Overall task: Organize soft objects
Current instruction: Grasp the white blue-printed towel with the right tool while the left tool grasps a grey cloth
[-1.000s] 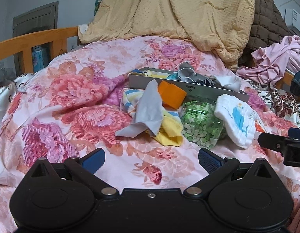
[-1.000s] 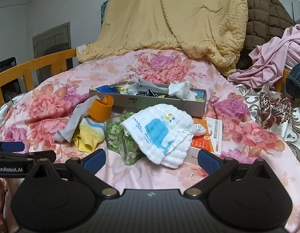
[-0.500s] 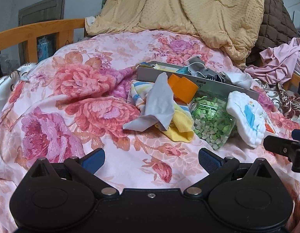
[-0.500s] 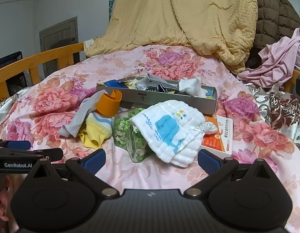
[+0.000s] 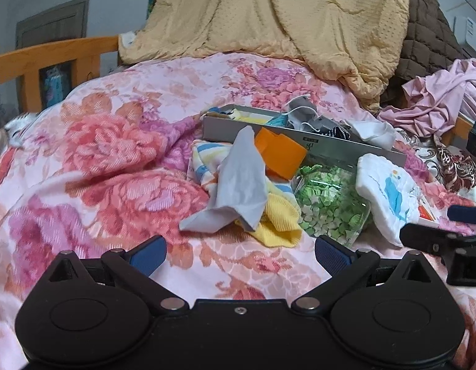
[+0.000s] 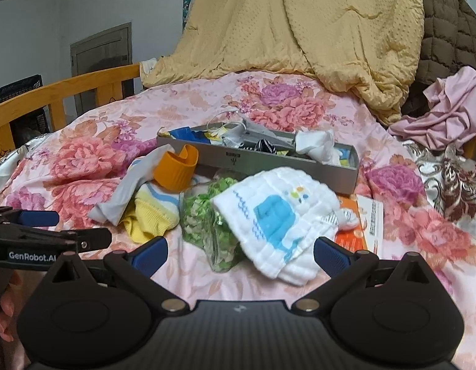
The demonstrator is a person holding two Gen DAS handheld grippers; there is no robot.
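A pile of soft items lies on the floral bed cover: a grey cloth [image 5: 241, 185] [image 6: 130, 191] over a yellow striped cloth [image 5: 278, 219] [image 6: 151, 212], an orange sleeve [image 5: 281, 154] [image 6: 176, 166], a clear bag of green bits [image 5: 330, 203] [image 6: 207, 215] and a white whale-print cloth [image 5: 386, 197] [image 6: 275, 215]. Behind them a grey tray [image 5: 330, 148] [image 6: 268, 162] holds several small fabrics. My left gripper [image 5: 239, 251] is open, just short of the grey cloth. My right gripper [image 6: 239, 252] is open, near the white cloth.
A yellow blanket [image 5: 299, 18] and brown quilt [image 6: 447, 24] are heaped at the back, pink clothing [image 5: 435, 104] at right. A wooden bed rail [image 5: 53, 58] runs along the left. An orange leaflet [image 6: 364, 219] lies beside the white cloth. A hand [image 6: 5, 311] shows at lower left.
Both grippers have moved forward toward the pile, which now looks larger and nearer. Both stay open; nothing on the bed has shifted.
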